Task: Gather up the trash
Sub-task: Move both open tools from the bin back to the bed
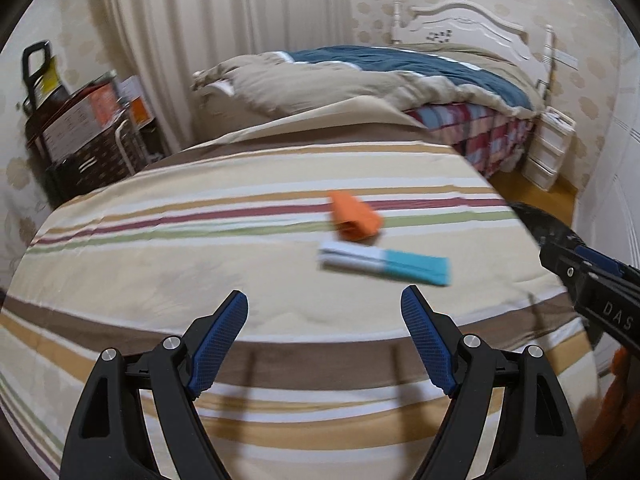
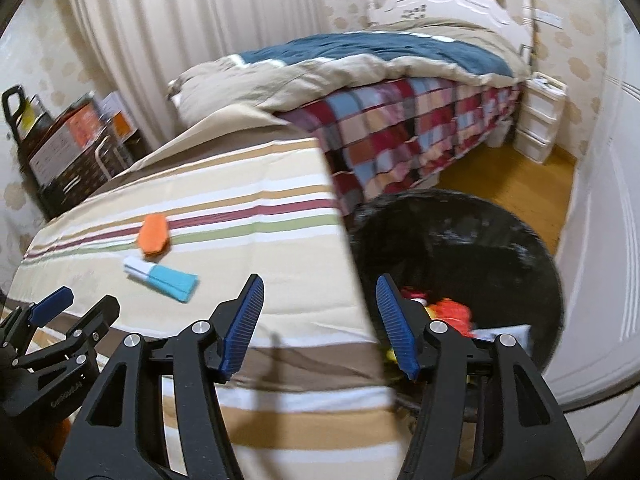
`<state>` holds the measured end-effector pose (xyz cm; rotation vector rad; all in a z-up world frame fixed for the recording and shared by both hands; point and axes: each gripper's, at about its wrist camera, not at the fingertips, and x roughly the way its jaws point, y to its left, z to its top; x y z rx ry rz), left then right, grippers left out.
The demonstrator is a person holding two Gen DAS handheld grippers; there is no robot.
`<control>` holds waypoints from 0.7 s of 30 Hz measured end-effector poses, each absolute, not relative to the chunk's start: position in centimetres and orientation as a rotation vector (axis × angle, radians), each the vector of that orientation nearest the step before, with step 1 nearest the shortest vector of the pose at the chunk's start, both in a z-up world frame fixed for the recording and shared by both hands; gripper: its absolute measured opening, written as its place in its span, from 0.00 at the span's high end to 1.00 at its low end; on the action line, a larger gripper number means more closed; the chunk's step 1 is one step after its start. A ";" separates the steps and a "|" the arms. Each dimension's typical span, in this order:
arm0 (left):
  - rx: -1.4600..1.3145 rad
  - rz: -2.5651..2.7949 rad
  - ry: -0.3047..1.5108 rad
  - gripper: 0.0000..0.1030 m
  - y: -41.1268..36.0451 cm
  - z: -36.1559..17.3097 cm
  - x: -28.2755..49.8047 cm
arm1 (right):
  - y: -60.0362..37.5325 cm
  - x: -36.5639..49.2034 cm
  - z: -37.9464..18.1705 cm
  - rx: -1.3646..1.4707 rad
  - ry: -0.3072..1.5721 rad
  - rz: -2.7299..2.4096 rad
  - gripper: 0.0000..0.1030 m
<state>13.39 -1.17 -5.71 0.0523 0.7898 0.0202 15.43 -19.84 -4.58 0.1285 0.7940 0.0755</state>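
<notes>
An orange wrapper and a white-and-teal packet lie side by side on the striped bed cover. My left gripper hovers short of the packet, open, with nothing between its fingers; it also shows at the left edge of the right wrist view. My right gripper stands open and empty over the bed's right edge, beside a black trash bin that holds red, orange and white scraps. Its body shows at the right of the left wrist view.
A second bed with a blue-and-beige quilt and a checked blanket stands behind. White drawers sit by the headboard. Boxes and a dark cabinet crowd the far left. Wooden floor lies beyond the bin.
</notes>
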 end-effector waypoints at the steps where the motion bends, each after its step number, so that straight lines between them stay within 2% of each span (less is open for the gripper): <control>1: 0.045 0.032 0.794 0.23 -0.5 -5.8 13.3 | -19.3 15.7 -4.7 0.126 0.801 0.087 0.44; 12: -0.006 0.092 0.810 0.23 3.4 -6.1 12.8 | -14.2 19.3 -6.0 0.067 0.879 0.131 0.44; 15: -0.018 0.100 0.814 0.23 4.0 -6.2 12.7 | -13.4 19.5 -6.2 0.035 0.891 0.123 0.40; 21: -0.038 0.105 0.818 0.23 4.7 -6.3 12.4 | -11.9 18.2 -6.3 -0.023 0.900 0.142 0.38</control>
